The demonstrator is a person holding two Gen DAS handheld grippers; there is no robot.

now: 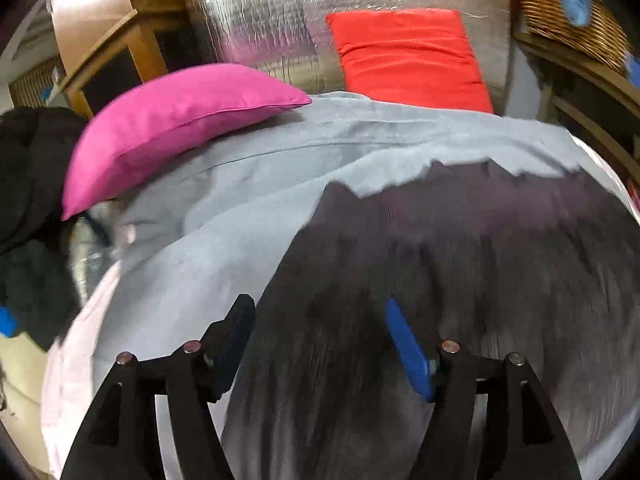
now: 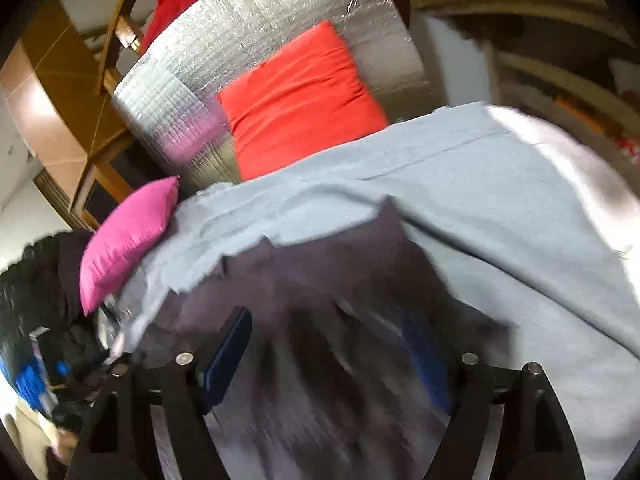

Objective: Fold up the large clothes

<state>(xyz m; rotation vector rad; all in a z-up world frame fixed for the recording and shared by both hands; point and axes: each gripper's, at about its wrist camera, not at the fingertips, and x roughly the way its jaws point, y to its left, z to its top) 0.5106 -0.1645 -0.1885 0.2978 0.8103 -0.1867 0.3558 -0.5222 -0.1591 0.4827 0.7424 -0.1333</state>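
Note:
A dark grey garment [image 1: 460,256] lies spread on a light blue-grey cloth [image 1: 224,208] that covers the bed. It also shows in the right wrist view [image 2: 320,272], blurred by motion. My left gripper [image 1: 320,320] is open and empty, just above the garment's near left part. My right gripper [image 2: 328,332] is open with its jaws wide apart, low over the garment near its right edge; the light cloth [image 2: 500,200] lies to its right. Nothing sits between either pair of fingers.
A pink cushion [image 1: 176,124] lies at the cloth's far left and a red cushion [image 1: 408,56] at the back against a silver foil panel [image 1: 272,12]. Dark clothes [image 1: 28,184] are piled at the left. Wooden furniture [image 1: 116,52] and a wicker basket [image 1: 560,12] stand behind.

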